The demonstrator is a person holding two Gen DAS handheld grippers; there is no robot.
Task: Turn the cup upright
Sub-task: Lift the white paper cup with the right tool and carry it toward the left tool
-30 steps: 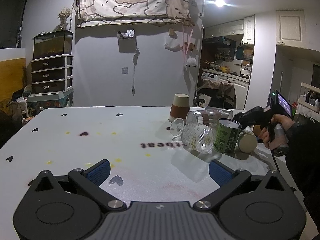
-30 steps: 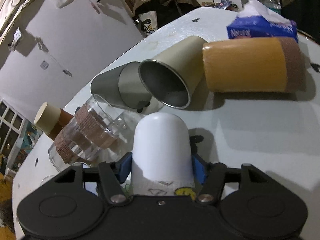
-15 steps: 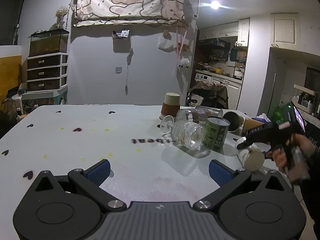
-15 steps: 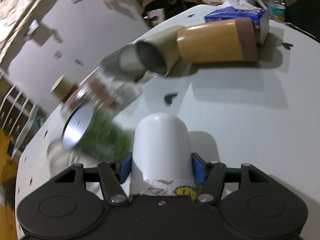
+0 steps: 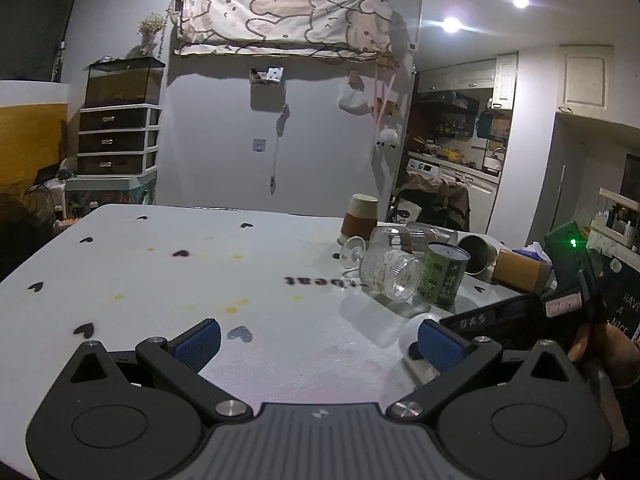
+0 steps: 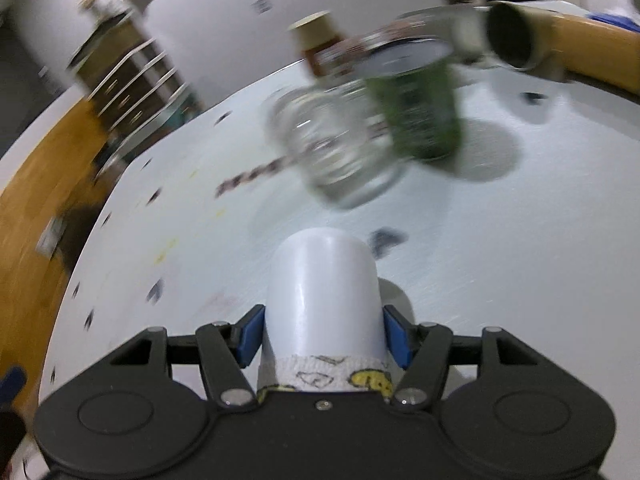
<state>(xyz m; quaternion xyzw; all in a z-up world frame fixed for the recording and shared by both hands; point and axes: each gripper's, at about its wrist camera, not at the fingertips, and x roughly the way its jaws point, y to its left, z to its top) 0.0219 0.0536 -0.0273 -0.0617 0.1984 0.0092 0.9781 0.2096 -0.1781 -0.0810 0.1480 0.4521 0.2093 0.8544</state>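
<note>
My right gripper is shut on a white cup, its closed bottom pointing away from me over the white table. The cup has a patterned band near the jaws. In the left wrist view the same cup shows low at the right, partly hidden behind my own right finger, with the right gripper's black body behind it. My left gripper is open and empty above the near part of the table.
A cluster of cups stands and lies at the table's far right: a green cup, a ribbed glass on its side, a brown-and-cream cup upside down, a metal cup, an orange cup lying down. The right wrist view is motion-blurred.
My right gripper has carried the white cup back and left, away from the cluster toward the near table, and has swung leftward. The left gripper has stayed open and nearly still.
</note>
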